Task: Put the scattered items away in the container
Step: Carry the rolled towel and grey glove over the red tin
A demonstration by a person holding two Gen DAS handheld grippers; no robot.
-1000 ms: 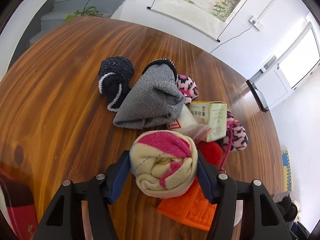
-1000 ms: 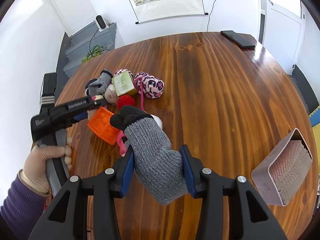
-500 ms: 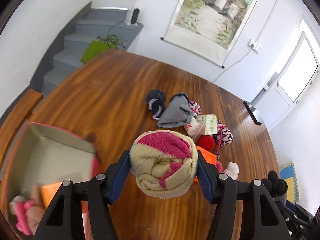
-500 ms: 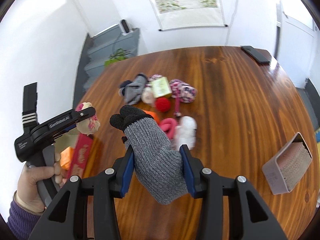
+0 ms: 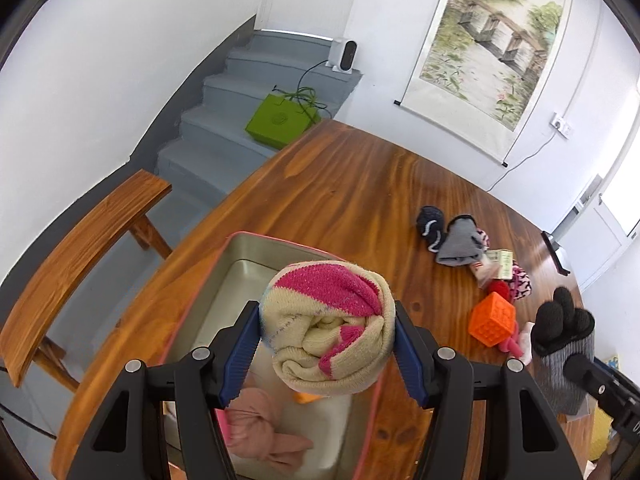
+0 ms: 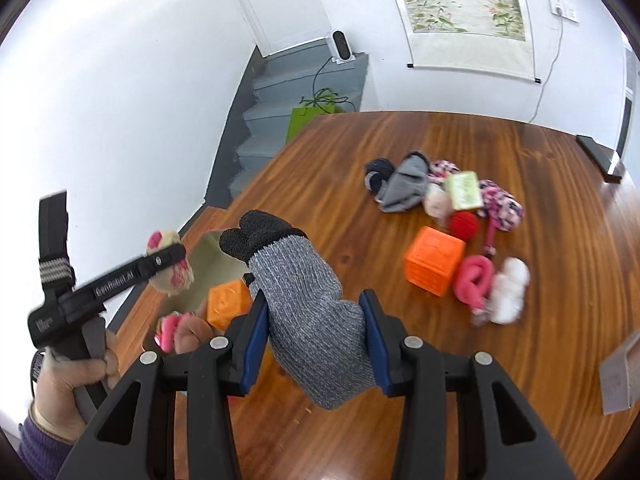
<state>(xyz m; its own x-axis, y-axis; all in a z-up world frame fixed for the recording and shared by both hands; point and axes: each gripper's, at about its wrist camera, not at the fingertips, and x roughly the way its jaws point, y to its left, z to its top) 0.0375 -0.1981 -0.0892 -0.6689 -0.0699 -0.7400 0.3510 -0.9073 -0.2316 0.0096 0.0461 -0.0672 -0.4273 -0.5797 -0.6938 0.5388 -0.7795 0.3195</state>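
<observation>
At the left, the container point(image 5: 256, 252), a pink-rimmed tin near the table point(image 5: 352, 184) edge, is now framed directly beneath the left gripper point(image 5: 327, 354), which has been carried across from the scattered pile a second ago. Its jaws are partly closed and clamped on a rolled cream-and-pink sock point(image 5: 328, 320), held above the tin, where a pink cloth point(image 5: 260, 432) and an orange block already lie. To the right, the right gripper point(image 6: 314, 346), likewise brought closer, is seen pinching a grey glove point(image 6: 308, 304) over bare tabletop, just beside the tin. Release is judged imminent; the remaining pile point(image 6: 448, 216) is left well apart.
</observation>
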